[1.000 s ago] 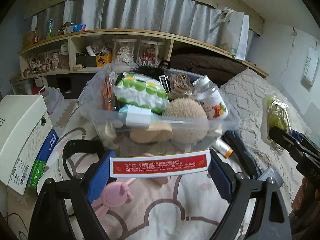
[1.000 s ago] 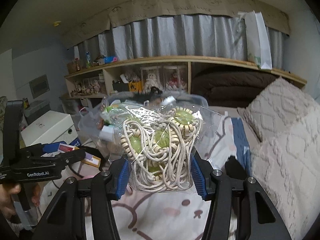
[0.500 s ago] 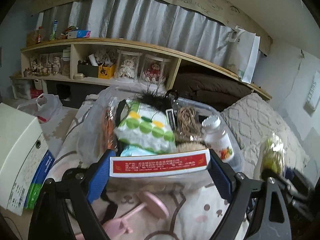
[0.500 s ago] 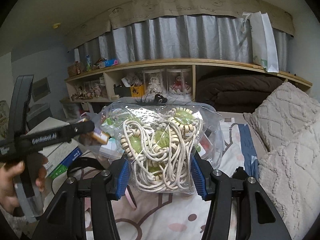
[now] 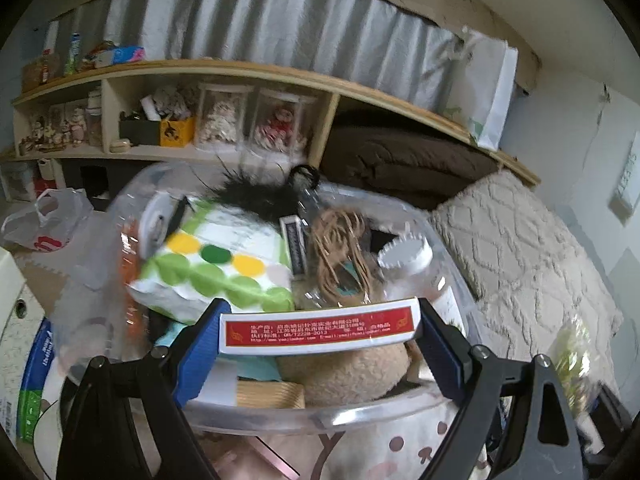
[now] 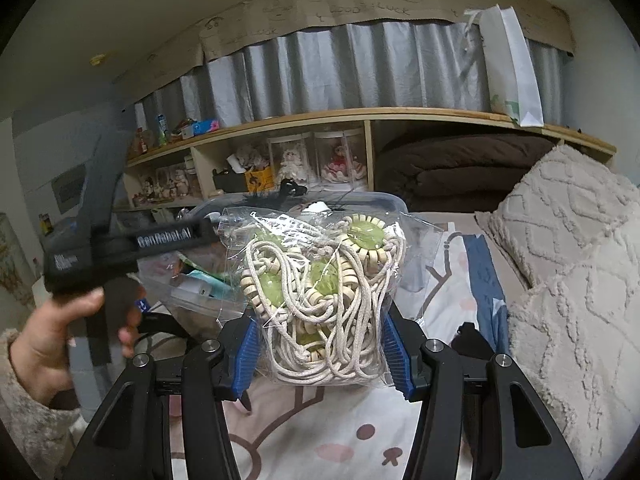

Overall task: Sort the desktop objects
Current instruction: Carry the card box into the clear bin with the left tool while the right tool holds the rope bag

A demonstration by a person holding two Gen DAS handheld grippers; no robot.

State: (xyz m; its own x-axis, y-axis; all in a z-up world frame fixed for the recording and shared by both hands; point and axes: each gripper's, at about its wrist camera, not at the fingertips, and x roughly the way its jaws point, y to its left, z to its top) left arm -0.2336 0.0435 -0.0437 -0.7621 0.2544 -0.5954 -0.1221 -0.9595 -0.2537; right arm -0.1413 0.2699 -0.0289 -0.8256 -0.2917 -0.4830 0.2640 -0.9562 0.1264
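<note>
My left gripper is shut on a flat white box with a red label, held above the near rim of a clear plastic bin. The bin is crammed with a green-dotted packet, a tan plush ball, a white-capped jar and a bundle of brown cord. My right gripper is shut on a clear bag of cream rope with green discs, held up in front of the same bin. The left gripper body and the hand holding it show at the left of the right wrist view.
A wooden shelf with dolls in clear cases runs along the back under grey curtains. A knitted beige pillow lies at the right, a white box at the left. The bin sits on a cartoon-print bedsheet.
The left gripper has carried the red-label box forward over the bin's near rim, so the bin looms larger. The right gripper kept the rope bag almost still.
</note>
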